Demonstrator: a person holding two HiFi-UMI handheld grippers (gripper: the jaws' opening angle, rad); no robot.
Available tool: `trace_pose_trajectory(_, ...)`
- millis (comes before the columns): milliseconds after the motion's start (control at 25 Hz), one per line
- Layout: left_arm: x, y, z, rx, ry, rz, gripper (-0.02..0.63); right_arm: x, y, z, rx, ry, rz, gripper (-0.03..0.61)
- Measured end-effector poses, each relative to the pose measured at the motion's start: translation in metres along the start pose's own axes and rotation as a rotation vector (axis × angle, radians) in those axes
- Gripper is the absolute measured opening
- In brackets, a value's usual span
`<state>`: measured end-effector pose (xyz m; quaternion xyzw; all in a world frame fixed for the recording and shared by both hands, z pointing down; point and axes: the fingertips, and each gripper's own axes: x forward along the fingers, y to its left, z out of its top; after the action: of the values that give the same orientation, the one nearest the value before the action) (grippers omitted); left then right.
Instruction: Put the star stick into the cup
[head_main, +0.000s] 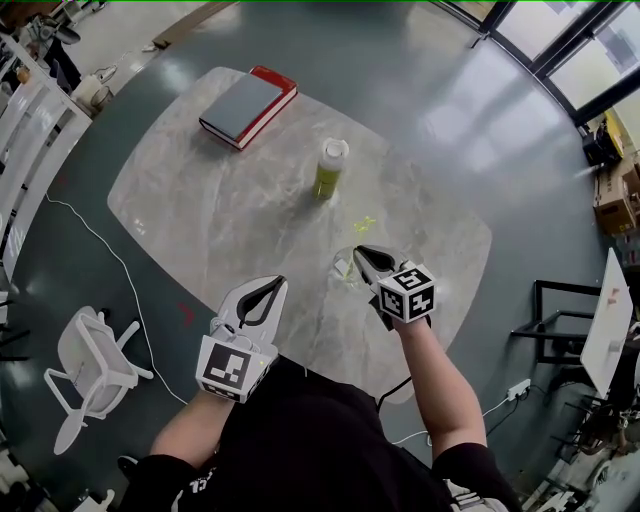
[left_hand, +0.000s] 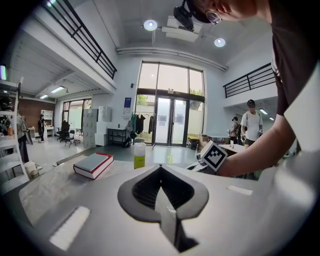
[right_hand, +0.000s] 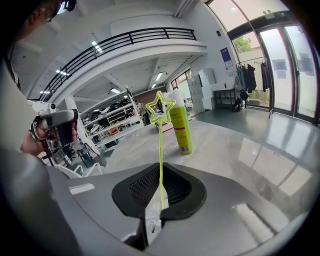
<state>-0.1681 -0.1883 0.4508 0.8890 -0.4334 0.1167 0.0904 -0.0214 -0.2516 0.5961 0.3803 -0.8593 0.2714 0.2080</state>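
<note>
The star stick is a thin yellow-green rod with an outlined star (right_hand: 160, 109) at its tip. It rises straight out of my right gripper (right_hand: 160, 171), whose jaws are shut on its lower end. In the head view the star (head_main: 365, 224) hovers over the marble table (head_main: 200, 220), just beyond my right gripper (head_main: 361, 253). A clear cup (head_main: 345, 270) stands on the table right beside and below those fingertips. My left gripper (head_main: 274, 286) hovers near the table's front edge, left of the cup. Its jaws (left_hand: 161, 169) meet at the tip with nothing in them.
A tall yellow-green bottle (head_main: 330, 168) with a white cap stands mid-table beyond the cup. A grey book with a red cover (head_main: 248, 106) lies at the far left end. A white chair (head_main: 90, 365) stands on the floor, left of the table.
</note>
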Motion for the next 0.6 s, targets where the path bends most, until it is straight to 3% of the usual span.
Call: trace_pose_trajectory(600,-0.006,-0.002,0.001,-0.007,-0.002,-0.015,-0.002,-0.01,-0.012,-0.007,0.065,0.023,-0.076,0.066)
